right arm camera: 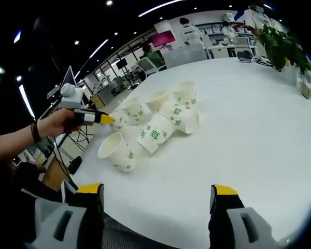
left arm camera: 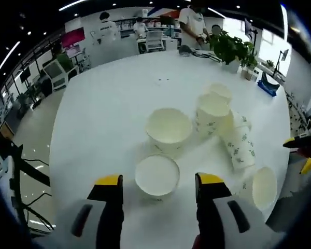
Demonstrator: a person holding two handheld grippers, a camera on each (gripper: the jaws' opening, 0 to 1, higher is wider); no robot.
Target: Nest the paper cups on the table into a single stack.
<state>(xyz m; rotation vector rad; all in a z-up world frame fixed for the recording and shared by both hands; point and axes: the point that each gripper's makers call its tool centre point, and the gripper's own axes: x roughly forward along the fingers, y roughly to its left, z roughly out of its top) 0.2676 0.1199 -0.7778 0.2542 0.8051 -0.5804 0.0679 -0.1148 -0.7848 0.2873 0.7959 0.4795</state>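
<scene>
The left tongs [left arm camera: 158, 187] point down over the near part of the white tabletop [left arm camera: 109, 109], their yellow-tipped jaws spread wide with nothing between them. Just ahead of the tips stands an upright paper cup [left arm camera: 157, 176], seen from above into its mouth, apart from both jaws. Beyond it sits a wider upright cup [left arm camera: 169, 129], and further on two more upright cups [left arm camera: 212, 113], one behind the other. A cup lying on its side [left arm camera: 238, 145] rests to the right of these, and another cup [left arm camera: 264, 188] lies nearer the tabletop's edge, its mouth turned towards the camera.

In the right gripper view, the right tongs [right arm camera: 158, 194] hang low at the tabletop's near edge, jaws wide apart and holding nothing. The same cluster of green-printed cups [right arm camera: 155, 132] lies well ahead of them, some upright, some tipped over. From the left side a person's hand [right arm camera: 59, 122], with a dark band at the wrist, holds the other tongs level, the yellow tip just beside the cups at the left of the cluster; whether it touches one I cannot tell.

The tabletop is large, white and rounded. Around it is an open office with ceiling light strips, desks, monitors, a potted plant [left arm camera: 229, 47] on the far side, and several people in white standing at the back.
</scene>
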